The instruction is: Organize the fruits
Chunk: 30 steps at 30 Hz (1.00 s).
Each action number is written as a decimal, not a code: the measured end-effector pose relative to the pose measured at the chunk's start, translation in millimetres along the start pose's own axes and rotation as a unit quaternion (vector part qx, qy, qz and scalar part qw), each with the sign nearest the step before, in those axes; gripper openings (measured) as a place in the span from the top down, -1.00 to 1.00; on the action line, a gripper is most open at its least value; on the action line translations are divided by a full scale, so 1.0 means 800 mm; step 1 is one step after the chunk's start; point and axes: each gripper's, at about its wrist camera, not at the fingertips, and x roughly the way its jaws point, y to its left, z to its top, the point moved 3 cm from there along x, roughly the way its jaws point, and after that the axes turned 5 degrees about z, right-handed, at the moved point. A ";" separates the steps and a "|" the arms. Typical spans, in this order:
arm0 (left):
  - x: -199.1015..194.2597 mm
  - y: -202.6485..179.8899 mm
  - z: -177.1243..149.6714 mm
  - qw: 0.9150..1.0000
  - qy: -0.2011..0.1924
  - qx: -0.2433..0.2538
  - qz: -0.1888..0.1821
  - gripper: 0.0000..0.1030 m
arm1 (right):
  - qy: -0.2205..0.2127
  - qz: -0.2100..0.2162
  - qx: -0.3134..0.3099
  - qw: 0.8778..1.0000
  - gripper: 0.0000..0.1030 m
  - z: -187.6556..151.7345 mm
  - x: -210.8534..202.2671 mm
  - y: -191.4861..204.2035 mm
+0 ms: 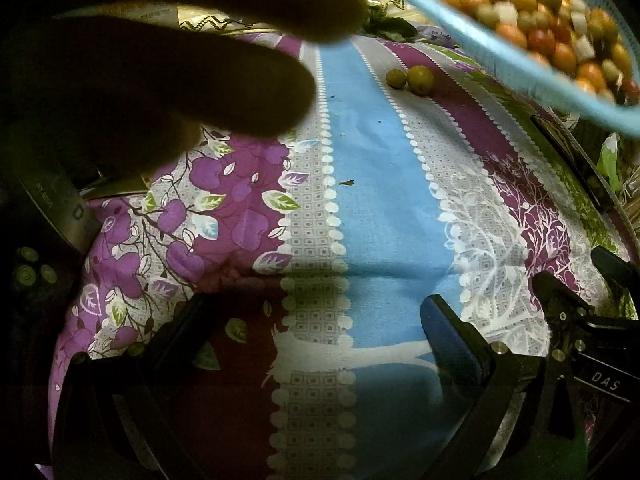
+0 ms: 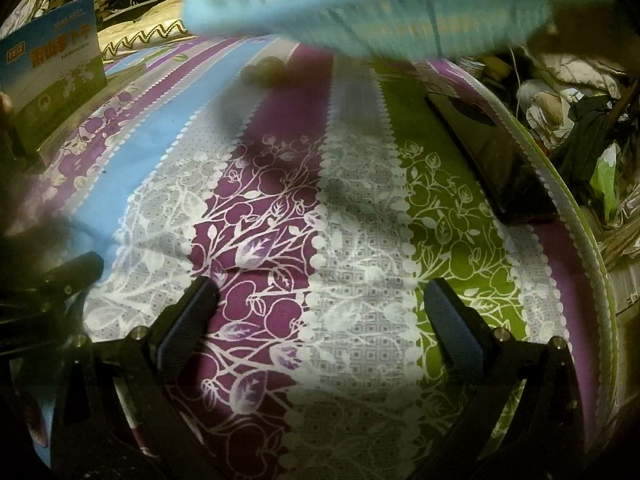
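Observation:
A light blue plastic basket point(image 1: 516, 44) heaped with small orange, red and green fruits hangs tilted at the upper right of the left wrist view. It is off the cloth. In the right wrist view the same basket point(image 2: 384, 20) is blurred across the top. Two small green-brown fruits point(image 1: 412, 78) lie side by side on the striped cloth beyond my left gripper point(image 1: 320, 332), which is open and holds nothing. From the right wrist they show as fruits point(image 2: 266, 70) in the basket's shadow. My right gripper point(image 2: 320, 320) is open and empty, low over the cloth.
A person's dark fingers point(image 1: 172, 80) block the upper left of the left wrist view. A black phone point(image 2: 492, 156) lies near the cloth's right edge. A blue and green box point(image 2: 52, 64) stands at the left. Crumpled bags and clutter point(image 2: 568, 92) lie beyond the right edge.

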 end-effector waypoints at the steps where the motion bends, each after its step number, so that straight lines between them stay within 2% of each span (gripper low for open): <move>1: 0.000 0.000 0.000 1.000 0.000 0.000 0.000 -1.00 | 0.000 0.000 0.000 1.000 -1.00 0.000 0.000 0.000; 30: 0.008 -0.005 -0.005 1.000 0.000 0.000 0.000 -1.00 | 0.001 0.000 0.000 1.000 -1.00 0.000 -0.002 0.000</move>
